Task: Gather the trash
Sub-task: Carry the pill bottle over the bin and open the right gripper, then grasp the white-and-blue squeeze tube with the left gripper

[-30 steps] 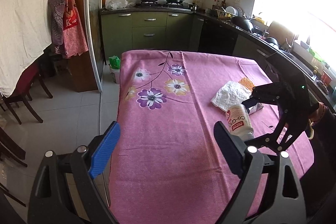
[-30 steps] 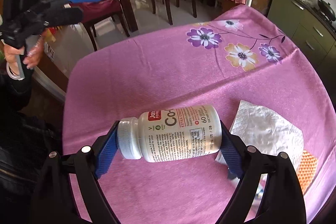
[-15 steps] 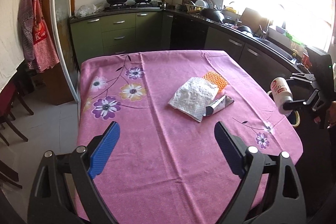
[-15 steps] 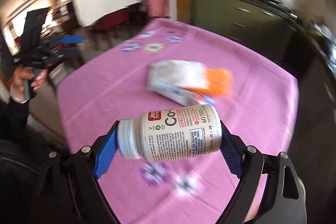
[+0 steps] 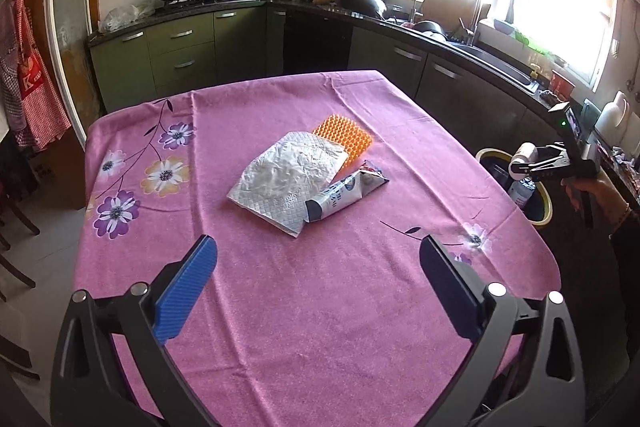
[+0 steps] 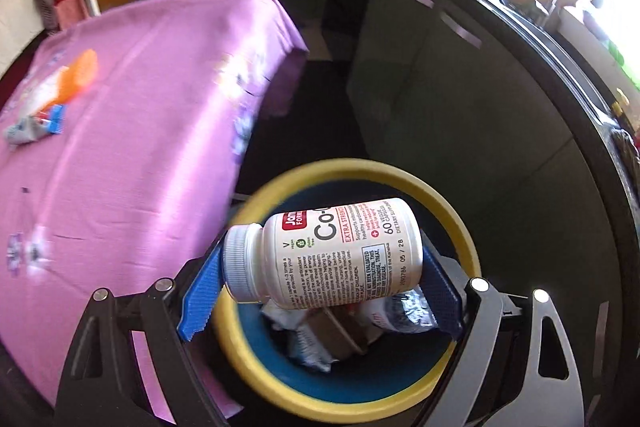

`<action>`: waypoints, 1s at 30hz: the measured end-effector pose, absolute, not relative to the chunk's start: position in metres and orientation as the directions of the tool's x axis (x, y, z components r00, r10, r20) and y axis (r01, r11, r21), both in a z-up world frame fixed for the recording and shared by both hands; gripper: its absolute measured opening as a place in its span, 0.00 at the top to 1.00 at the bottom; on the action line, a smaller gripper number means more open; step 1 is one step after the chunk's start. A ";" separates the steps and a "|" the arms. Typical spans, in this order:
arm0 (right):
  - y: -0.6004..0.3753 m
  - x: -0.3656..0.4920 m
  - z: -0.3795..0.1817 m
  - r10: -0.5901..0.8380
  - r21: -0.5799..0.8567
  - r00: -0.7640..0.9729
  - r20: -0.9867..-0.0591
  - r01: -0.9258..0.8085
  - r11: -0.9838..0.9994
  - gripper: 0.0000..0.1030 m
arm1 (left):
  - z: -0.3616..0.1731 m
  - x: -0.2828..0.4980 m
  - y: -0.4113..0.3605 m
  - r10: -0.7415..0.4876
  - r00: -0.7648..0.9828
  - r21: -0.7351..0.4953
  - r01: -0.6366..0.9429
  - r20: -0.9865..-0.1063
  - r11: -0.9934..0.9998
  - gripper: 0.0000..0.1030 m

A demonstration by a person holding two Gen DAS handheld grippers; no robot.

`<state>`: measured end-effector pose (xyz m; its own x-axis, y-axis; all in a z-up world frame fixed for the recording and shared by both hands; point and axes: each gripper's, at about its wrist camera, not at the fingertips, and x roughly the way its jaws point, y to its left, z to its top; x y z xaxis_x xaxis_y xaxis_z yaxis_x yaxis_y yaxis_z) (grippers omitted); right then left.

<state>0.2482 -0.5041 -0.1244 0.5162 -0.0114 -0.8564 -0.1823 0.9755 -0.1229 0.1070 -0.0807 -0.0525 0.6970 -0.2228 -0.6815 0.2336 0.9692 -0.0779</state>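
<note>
Hovering over yellow-rimmed bin (image 6: 460, 223) holding wrappers (image 6: 308, 339): right tongs (image 6: 320, 283) gripping bottle (image 6: 332, 255).

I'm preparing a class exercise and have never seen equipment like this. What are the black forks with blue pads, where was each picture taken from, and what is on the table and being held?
Each fork is a hand-held gripper with a camera looking along its fingers. The left hand-held gripper, open and empty, views the table with a white wrapper, orange mat and foil packet. The right hand-held gripper holds a pill bottle over a yellow-rimmed bin.
</note>
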 end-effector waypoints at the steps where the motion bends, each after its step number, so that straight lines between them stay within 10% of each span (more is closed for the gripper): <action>1: -0.506 0.252 -0.132 -0.036 -0.142 0.508 -0.861 -0.172 0.975 0.17 | -0.053 0.109 -0.082 -0.219 0.694 -0.076 0.231 -0.685 0.970 0.06; 17: -0.518 0.256 -0.145 -0.205 -0.278 0.509 -0.836 -0.072 0.958 0.11 | -0.062 0.117 -0.082 -0.200 0.680 -0.037 0.246 -0.706 0.969 0.06; 30: -0.485 0.192 -0.102 -0.136 -0.231 0.618 -0.775 -0.076 0.970 0.11 | -0.064 0.159 -0.111 -0.438 0.539 -0.020 0.615 -0.719 0.789 0.06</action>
